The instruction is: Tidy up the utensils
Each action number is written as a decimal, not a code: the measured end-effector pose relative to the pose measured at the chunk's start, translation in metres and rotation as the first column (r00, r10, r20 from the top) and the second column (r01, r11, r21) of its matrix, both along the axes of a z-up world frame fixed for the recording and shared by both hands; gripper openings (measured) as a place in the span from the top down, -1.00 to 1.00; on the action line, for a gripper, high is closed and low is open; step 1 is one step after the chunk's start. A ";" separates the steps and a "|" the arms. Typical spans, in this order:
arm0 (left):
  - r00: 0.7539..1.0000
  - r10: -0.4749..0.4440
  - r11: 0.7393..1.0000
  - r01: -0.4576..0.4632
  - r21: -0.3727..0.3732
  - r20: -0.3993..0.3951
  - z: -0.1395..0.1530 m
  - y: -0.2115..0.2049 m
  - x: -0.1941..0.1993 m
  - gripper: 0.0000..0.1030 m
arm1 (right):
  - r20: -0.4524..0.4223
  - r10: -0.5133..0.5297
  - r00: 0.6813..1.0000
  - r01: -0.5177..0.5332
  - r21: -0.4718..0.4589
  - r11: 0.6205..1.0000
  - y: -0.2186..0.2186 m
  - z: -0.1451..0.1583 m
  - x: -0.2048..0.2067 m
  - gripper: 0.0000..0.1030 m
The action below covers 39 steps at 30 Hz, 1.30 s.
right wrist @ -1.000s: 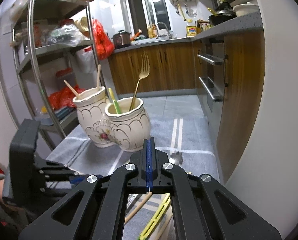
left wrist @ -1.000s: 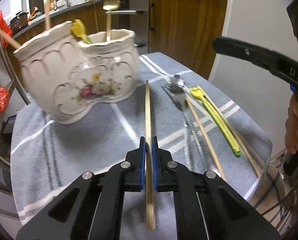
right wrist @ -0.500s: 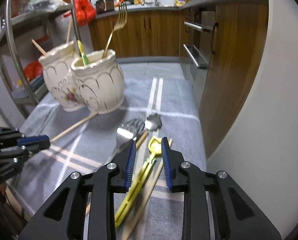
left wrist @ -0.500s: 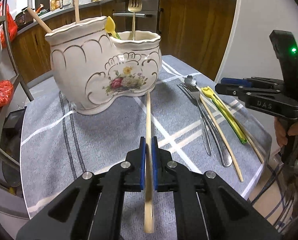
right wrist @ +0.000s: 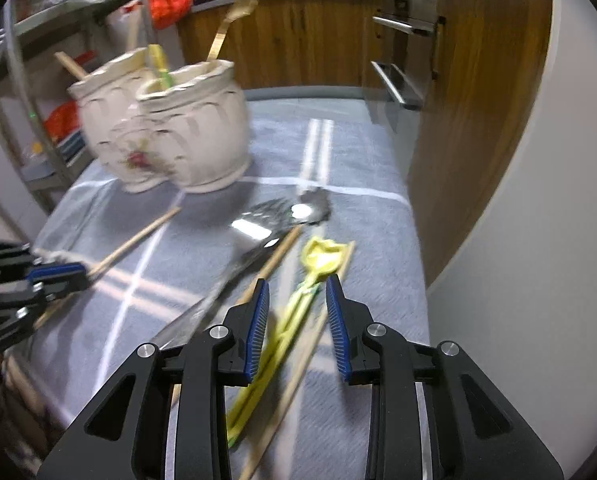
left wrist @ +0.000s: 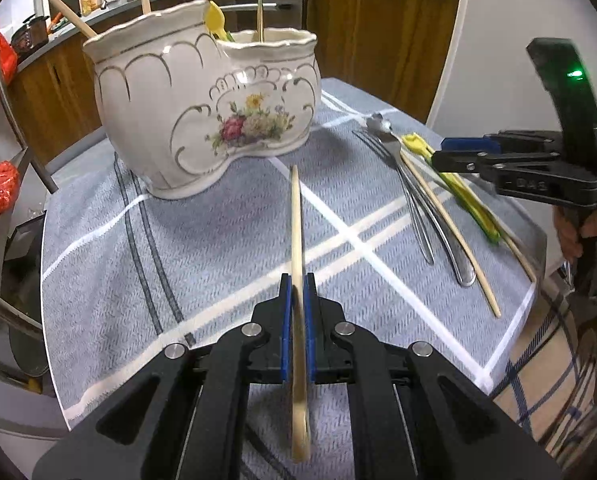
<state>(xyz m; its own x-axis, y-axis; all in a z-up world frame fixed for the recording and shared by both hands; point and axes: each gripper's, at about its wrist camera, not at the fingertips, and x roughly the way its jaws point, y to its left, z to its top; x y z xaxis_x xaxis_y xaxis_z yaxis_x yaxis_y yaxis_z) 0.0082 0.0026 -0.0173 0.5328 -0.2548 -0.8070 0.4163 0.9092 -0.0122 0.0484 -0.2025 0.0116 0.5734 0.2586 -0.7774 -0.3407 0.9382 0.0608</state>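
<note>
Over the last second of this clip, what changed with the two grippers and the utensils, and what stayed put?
The right gripper went from shut to open and tipped down over the yellow-green plastic utensil lying on the grey striped cloth, which sits between its pads, ungripped. The left gripper stayed clamped on the wooden chopstick. The white floral ceramic holder and loose cutlery did not move.

Round table (left wrist: 536,240) covered by a grey towel (left wrist: 218,248) with white and dark stripes. On the towel, upper left of the left wrist view: a cream flowered two-pot holder (left wrist: 202,96). At right, side by side: a steel fork (left wrist: 408,196), a steel spoon (left wrist: 442,232), a wooden chopstick (left wrist: 458,236), a yellow-green utensil (left wrist: 458,184), another chopstick (left wrist: 518,252) nearest the edge.
</note>
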 end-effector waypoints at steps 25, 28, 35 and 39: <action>0.997 -0.045 0.996 0.049 -0.068 0.069 0.019 0.005 0.006 0.89 | 0.025 -0.029 0.999 0.026 0.126 0.992 -0.004 0.012 0.001 0.80; 0.986 -0.023 0.989 0.046 -0.141 0.163 0.034 0.017 -0.001 0.89 | 0.089 -0.015 0.996 -0.003 0.197 0.980 -0.003 0.028 -0.003 0.80; 0.926 0.090 0.966 0.009 -0.259 0.366 0.066 0.041 -0.007 0.89 | 0.234 0.027 0.972 -0.100 0.305 0.947 0.019 0.066 0.005 0.80; 0.885 0.128 0.962 -0.001 -0.273 0.448 0.087 0.046 0.000 0.89 | 0.296 0.036 0.954 -0.146 0.359 0.922 0.033 0.086 0.022 0.80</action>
<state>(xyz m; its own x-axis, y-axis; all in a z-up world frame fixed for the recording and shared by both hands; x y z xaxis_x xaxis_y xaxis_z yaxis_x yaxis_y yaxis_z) 0.0080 0.0486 0.0697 0.8477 -0.3717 -0.3785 0.3735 0.9249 -0.0717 0.0706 -0.1696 0.0973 0.7120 0.5589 -0.4251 -0.4779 0.8293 0.2897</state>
